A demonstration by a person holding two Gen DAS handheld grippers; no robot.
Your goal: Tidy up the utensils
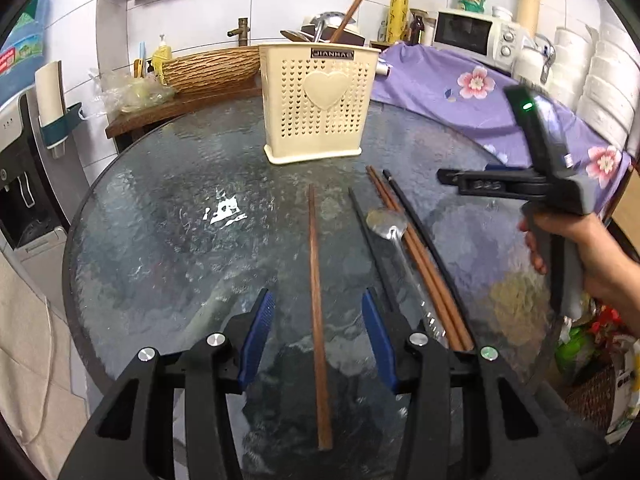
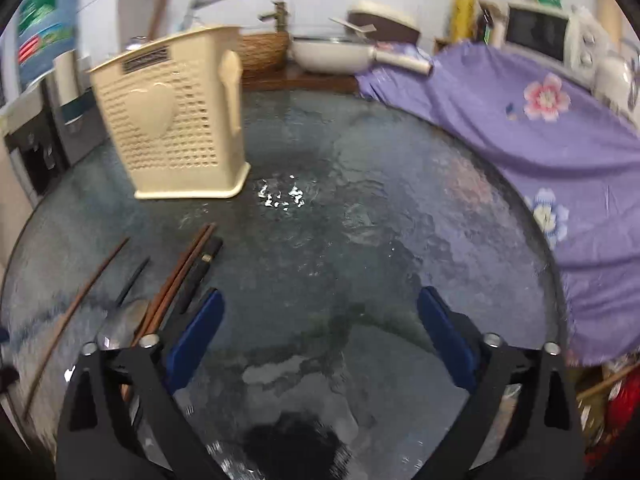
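Where the glass table [image 1: 160, 240] is catalogued, a cream utensil basket [image 1: 320, 100] is listed at twelve o'clock: light, rigid. Single brown chopstick [image 1: 316, 280], at six: stiff, slim, probably slippery; mid-shaft grip advised. Left gripper [image 1: 318, 332] straddles it, unclamped; right gripper [image 2: 320, 340] gapes, nothing between.

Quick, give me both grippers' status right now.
Left gripper: open, straddling a lone brown chopstick, not gripping it.
Right gripper: wide open, empty.
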